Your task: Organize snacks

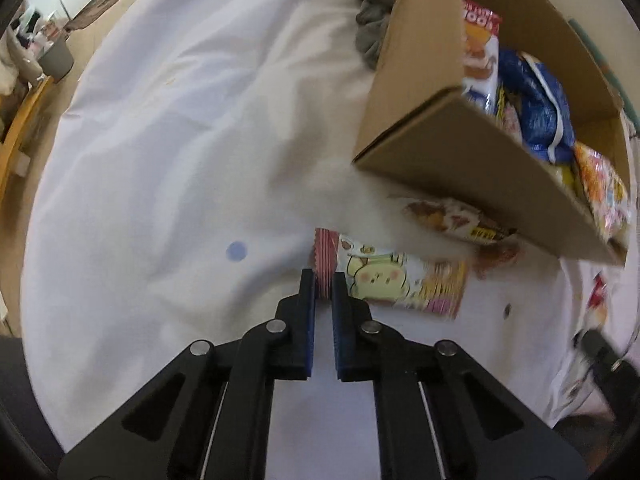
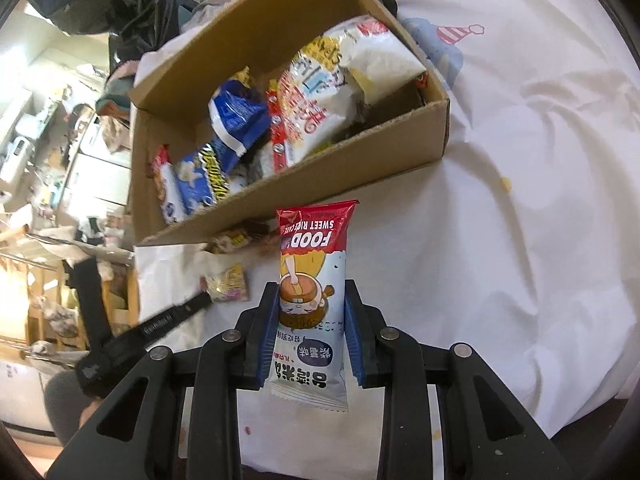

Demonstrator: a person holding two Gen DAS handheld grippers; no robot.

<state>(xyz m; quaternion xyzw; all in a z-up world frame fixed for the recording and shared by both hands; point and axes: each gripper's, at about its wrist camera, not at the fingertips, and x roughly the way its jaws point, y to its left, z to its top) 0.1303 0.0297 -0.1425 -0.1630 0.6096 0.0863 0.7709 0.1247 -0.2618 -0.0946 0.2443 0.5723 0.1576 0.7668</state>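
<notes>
My left gripper is shut on the pink crimped end of a yellow cartoon snack packet that lies on the white sheet. My right gripper is shut on a red-and-white sweet rice cake packet, held above the sheet in front of the cardboard box. The box holds several snack bags, among them a blue one and a white one. A brown snack packet lies against the box's near wall, and it also shows in the right wrist view.
The white sheet covers the bed, with a blue dot on it. A grey cloth lies behind the box. The left gripper's body shows in the right wrist view. Room clutter and shelves are beyond the bed.
</notes>
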